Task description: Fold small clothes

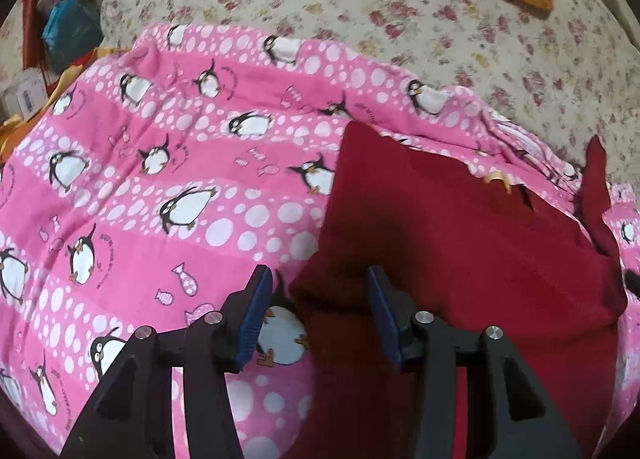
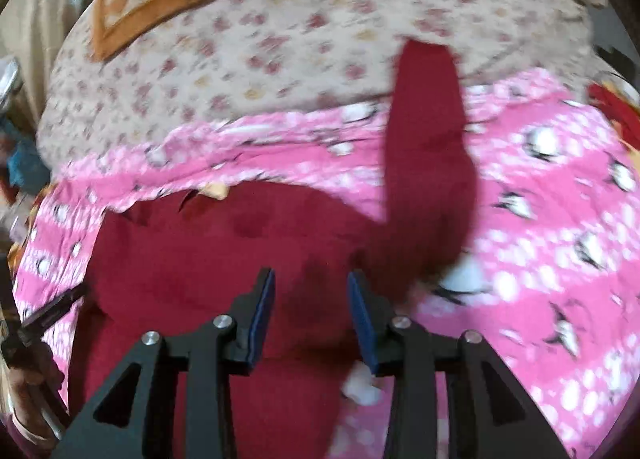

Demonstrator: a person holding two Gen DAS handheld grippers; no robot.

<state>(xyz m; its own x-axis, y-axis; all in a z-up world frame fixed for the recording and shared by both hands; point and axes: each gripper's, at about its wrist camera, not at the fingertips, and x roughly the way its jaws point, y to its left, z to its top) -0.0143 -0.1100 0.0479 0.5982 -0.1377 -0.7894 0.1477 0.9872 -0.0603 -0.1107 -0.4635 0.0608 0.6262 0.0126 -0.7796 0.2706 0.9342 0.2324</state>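
Red garment (image 2: 224, 259), right-cam blur

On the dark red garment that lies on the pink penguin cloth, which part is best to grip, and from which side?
Probably the long sleeve of the dark red garment. It stretches away from the body onto the pink penguin cloth, free on both edges. Bring the right gripper, which is nearest, down onto its far end from above.

Curved lines of small dark lettering run beside several penguins printed on the pink penguin blanket (image 1: 168, 163), but the letters are too small and blurred to read in either view. A pale box (image 1: 28, 93) at the left edge carries a barcode-like mark, also unreadable. No other writing shows.
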